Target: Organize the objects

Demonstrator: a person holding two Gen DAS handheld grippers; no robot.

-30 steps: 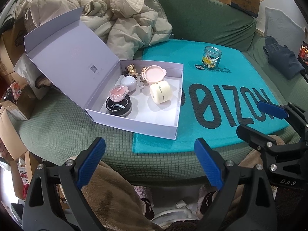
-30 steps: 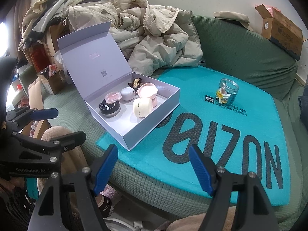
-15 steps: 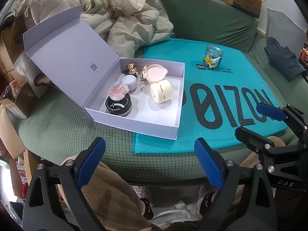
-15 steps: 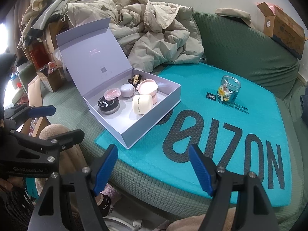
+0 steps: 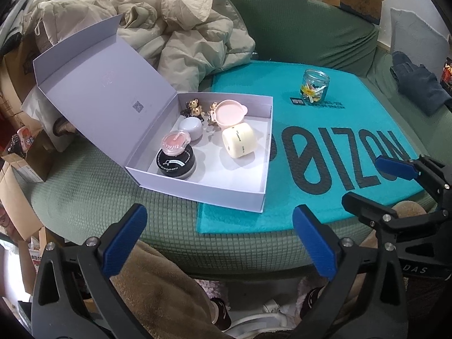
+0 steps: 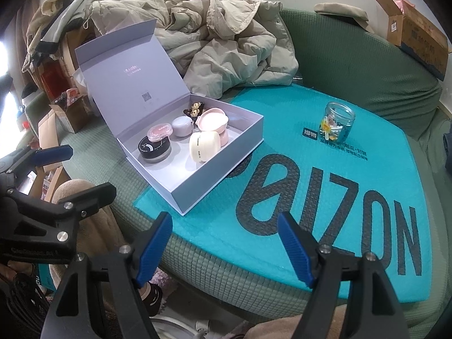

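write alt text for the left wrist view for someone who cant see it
An open lilac gift box holding small cosmetic jars sits on a green sofa, partly on a teal mat that also bears a small glass jar. The empty left hand-held gripper hangs in front, its jaws opening.

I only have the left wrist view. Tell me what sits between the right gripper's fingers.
Observer: Nothing. The right gripper is open, its fingers apart, with the teal mat's near edge showing between them.
Operator: Now check under the pink lid in the lavender box.
Observer: It caps a matching pink bowl with a narrower foot.
Operator: Report on the cardboard box on the sofa back.
Observer: Its flaps are open, and something pink lies inside.
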